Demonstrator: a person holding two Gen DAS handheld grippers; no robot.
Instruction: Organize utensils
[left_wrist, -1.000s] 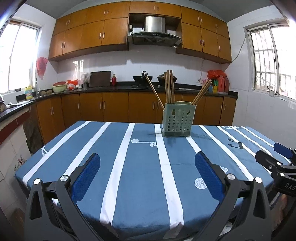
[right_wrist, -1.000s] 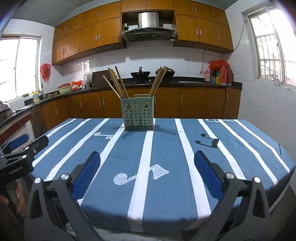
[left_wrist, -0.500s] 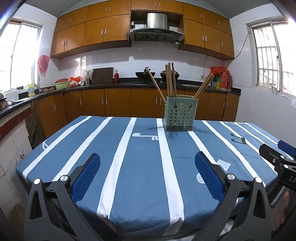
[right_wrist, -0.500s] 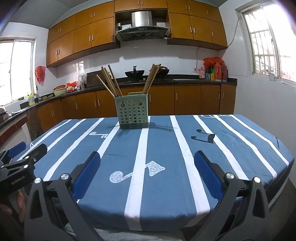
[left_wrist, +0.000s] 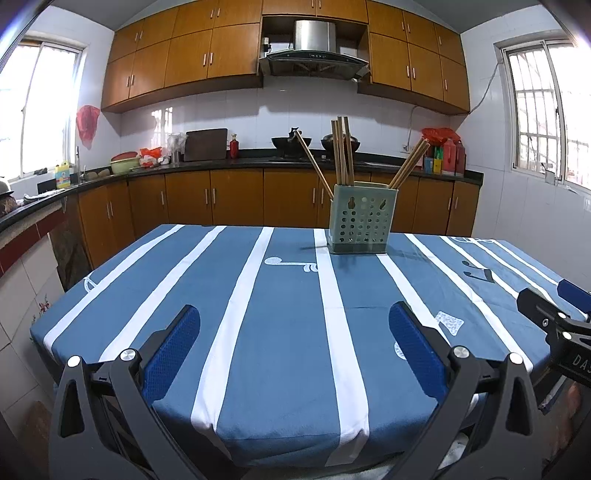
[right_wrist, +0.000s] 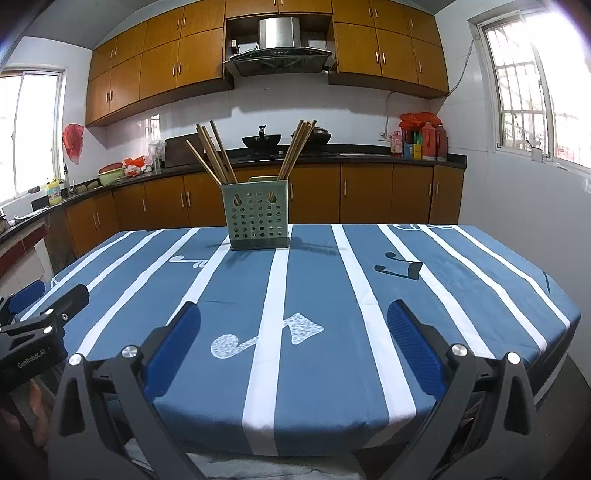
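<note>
1. Daylight floods in through the right window (right_wrist: 532, 85) and the left window (left_wrist: 40, 107); both are overexposed.
2. The room is bright and evenly lit.
3. The utensil holder (right_wrist: 255, 217) casts soft shadows on the tablecloth (right_wrist: 317, 280).
4. Glare shines on the wall tiles (left_wrist: 162, 122).
5. Fisheye bending curves the cabinets (left_wrist: 177, 62); the corners are dark and vignetted.
6. Focus is sharp, with no motion blur.

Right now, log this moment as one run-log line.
left gripper open, empty | right gripper open, empty | chopsticks in green holder | tablecloth otherwise bare
</note>
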